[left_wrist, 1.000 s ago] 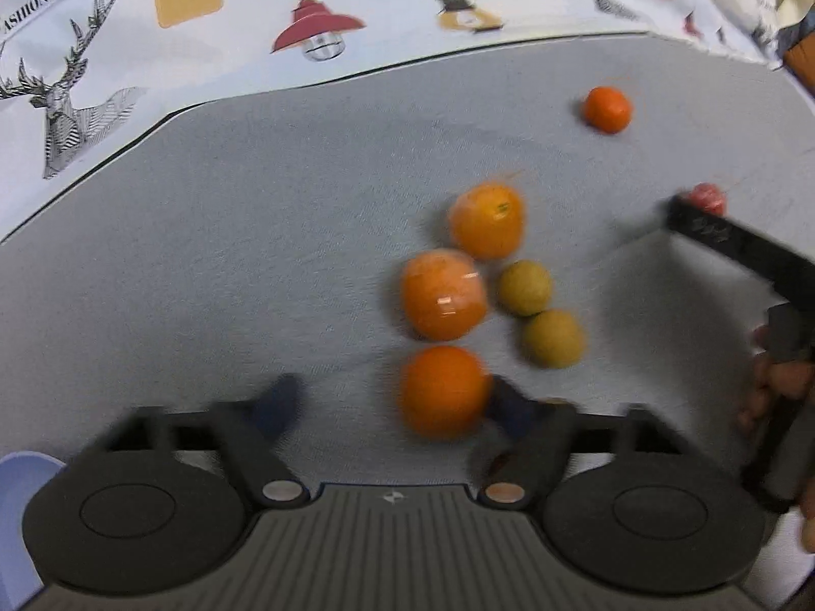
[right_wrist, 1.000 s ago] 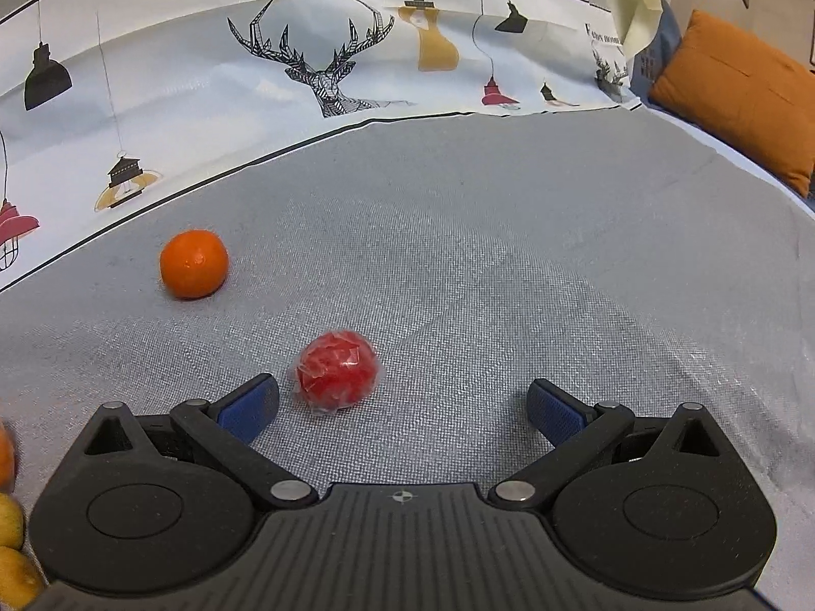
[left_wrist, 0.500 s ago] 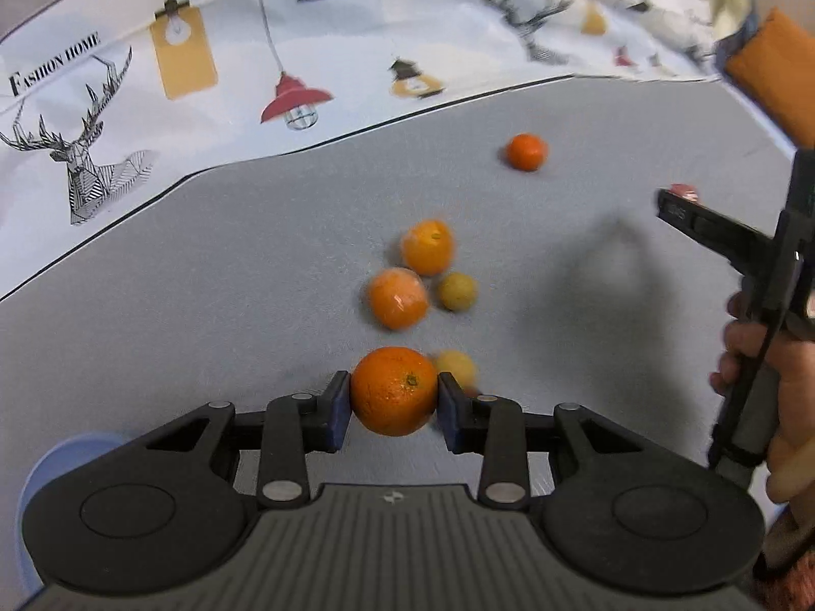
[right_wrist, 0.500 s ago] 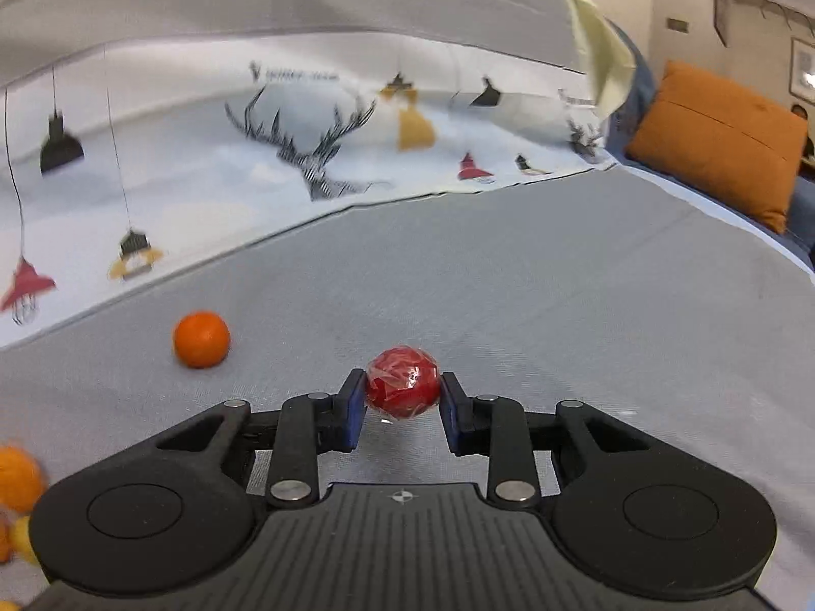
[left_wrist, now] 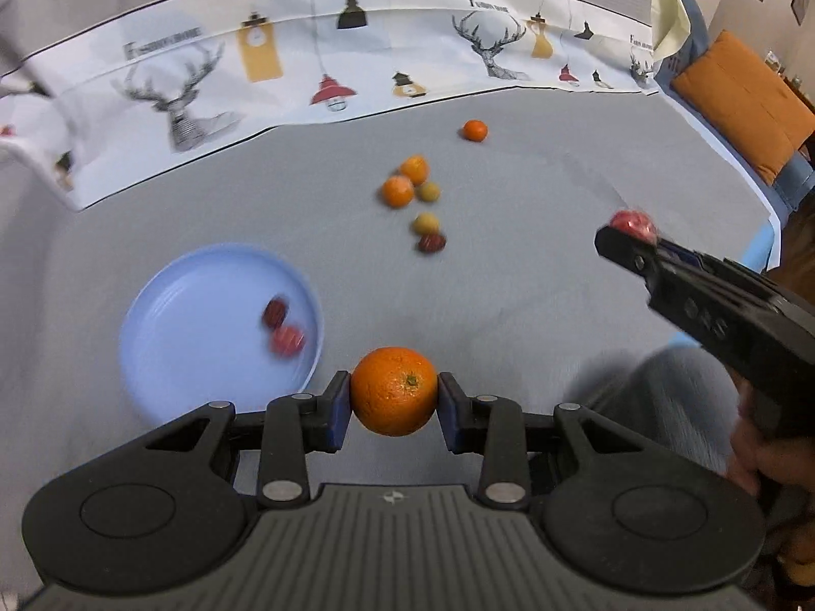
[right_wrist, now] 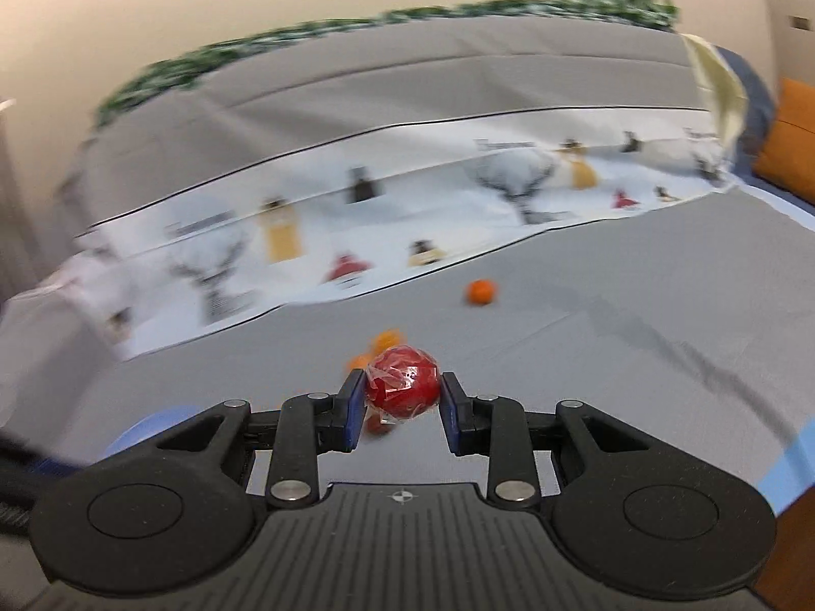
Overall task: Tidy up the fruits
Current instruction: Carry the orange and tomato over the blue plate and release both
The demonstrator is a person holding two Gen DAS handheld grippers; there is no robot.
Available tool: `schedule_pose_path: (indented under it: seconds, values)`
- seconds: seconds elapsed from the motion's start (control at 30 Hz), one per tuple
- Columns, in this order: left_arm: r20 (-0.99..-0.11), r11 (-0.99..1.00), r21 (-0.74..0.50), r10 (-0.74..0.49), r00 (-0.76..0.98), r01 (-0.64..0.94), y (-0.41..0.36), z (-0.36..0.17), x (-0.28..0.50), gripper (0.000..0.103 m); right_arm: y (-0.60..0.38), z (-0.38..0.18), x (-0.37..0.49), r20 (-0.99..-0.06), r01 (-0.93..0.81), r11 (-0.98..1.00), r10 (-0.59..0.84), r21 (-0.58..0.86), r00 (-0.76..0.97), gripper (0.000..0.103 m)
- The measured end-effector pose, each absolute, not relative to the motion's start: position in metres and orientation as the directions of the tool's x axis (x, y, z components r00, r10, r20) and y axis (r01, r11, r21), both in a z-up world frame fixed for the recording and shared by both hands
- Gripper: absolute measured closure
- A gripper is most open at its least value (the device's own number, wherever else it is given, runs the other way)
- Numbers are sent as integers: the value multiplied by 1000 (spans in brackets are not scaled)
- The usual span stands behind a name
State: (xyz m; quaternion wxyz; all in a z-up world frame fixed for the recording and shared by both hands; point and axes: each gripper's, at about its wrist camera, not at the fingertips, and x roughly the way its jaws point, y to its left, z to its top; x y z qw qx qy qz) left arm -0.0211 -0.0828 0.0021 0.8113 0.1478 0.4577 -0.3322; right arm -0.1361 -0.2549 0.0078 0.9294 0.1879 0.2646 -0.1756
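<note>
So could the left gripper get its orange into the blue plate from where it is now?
Probably yes. The left gripper is shut on the orange, with the blue plate just to its left. Only two small red fruits lie in the plate, and nothing stands between.

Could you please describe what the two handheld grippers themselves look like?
Both the left gripper and right gripper are matte black plastic, with blue finger pads, silver pivot screws, two round discs flanking a ribbed grey centre plate bearing a small crosshair mark. No cables show.

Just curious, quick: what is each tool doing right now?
Left tool: closed on an orange.
Right tool: closed on a wrapped red fruit.
</note>
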Motion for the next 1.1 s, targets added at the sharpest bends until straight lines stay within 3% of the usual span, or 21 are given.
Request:
schedule_pose_path:
  seconds: [0.37,0.7,1.1]
  values:
    - [-778,776,-61,-431,457,628,15,40,-92,64,-166,65,-186,-512,283,934,-136,220,848,71]
    - [-714,853,-88,-414,564,514,80,65,-120,64,-116,84,-196,-492,145,973,-38,179,869,71]
    - [-702,872,-101,-404,586,480,98,69,-118,64,-97,90,-191,-498,95,986,-15,135,867,71]
